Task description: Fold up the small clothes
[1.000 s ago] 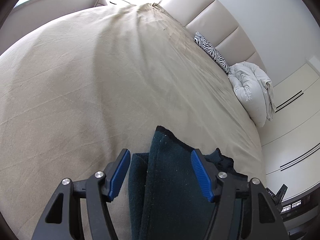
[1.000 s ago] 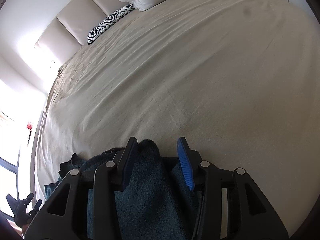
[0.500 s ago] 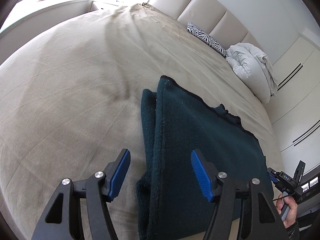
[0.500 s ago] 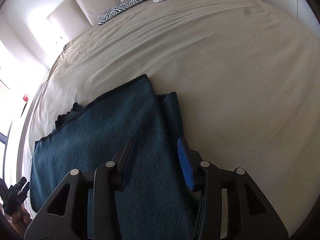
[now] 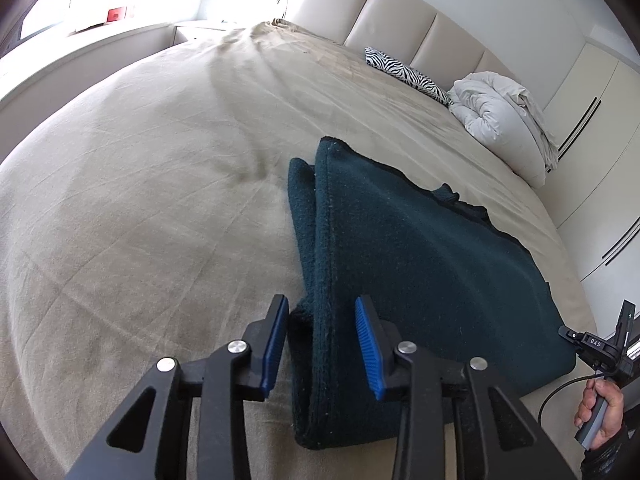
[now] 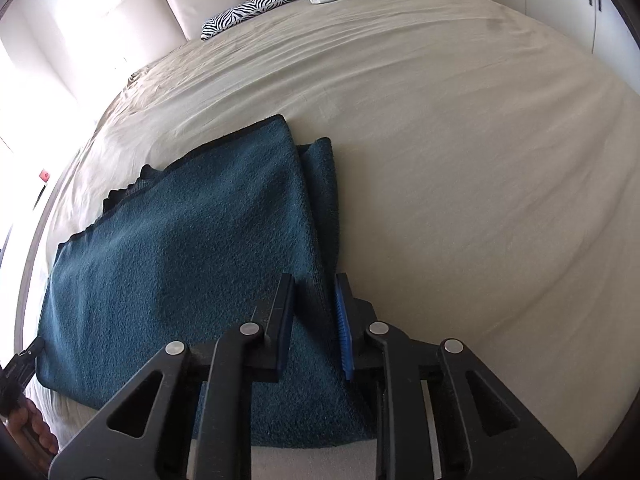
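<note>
A dark teal fleece garment (image 5: 420,264) lies folded flat on the beige bed; it also shows in the right wrist view (image 6: 180,248). My left gripper (image 5: 322,340) is open, its jaws straddling the garment's left folded edge near the front corner. My right gripper (image 6: 314,320) is partly open, its jaws around the garment's right folded edge, and I cannot tell whether the pads touch the cloth. A dark collar part (image 5: 452,196) sticks out at the garment's far edge.
The beige bed sheet (image 5: 160,200) spreads wide around the garment. A zebra-print pillow (image 5: 404,74) and a white rolled duvet (image 5: 500,116) lie by the padded headboard (image 5: 400,16). White wardrobe doors (image 5: 592,120) stand at the right. The other gripper and hand (image 5: 600,380) show at the right edge.
Both grippers pulled back toward the bed's front edge and narrowed their jaws. The garment, bunched close to the jaws a second ago, now lies spread flat and folded.
</note>
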### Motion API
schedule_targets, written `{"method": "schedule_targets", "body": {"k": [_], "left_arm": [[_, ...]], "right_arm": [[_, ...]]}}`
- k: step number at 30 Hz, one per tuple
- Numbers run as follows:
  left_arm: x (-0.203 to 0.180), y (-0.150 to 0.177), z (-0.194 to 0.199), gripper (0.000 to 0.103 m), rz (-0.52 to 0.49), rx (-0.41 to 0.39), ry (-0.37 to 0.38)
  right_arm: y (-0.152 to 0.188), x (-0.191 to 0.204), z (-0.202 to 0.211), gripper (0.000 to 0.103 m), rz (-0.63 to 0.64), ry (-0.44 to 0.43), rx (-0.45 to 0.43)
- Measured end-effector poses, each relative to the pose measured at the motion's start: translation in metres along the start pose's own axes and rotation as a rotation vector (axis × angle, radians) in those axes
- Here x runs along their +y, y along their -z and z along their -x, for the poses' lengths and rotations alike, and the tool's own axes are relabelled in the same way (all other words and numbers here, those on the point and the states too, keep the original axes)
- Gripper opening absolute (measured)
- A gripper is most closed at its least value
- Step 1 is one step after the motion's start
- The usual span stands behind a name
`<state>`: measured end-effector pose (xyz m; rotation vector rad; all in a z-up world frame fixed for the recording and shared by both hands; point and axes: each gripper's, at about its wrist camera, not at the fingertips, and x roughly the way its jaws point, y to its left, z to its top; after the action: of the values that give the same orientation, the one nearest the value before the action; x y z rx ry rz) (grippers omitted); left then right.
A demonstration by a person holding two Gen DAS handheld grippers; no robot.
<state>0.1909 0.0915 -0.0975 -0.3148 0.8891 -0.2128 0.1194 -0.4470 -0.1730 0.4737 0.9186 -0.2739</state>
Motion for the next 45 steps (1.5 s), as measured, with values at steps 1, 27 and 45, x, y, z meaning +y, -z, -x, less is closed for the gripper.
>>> {"method": "schedule_targets", "body": {"k": [1, 27, 45], "left_arm": [[-0.001, 0.001, 0.0, 0.037, -0.01, 0.003, -0.003], [-0.009, 0.015, 0.003, 0.007, -0.129, 0.018, -0.032], [0.002, 0.024, 0.006, 0.007, -0.108, 0.033, -0.01]], "right_arm": [[0.001, -0.001, 0.002, 0.016, -0.002, -0.003, 0.0], [0.004, -0.007, 0.015, 0.005, -0.004, -0.04, 0.05], [0.012, -0.015, 0.001, 0.005, -0.006, -0.063, 0.11]]}}
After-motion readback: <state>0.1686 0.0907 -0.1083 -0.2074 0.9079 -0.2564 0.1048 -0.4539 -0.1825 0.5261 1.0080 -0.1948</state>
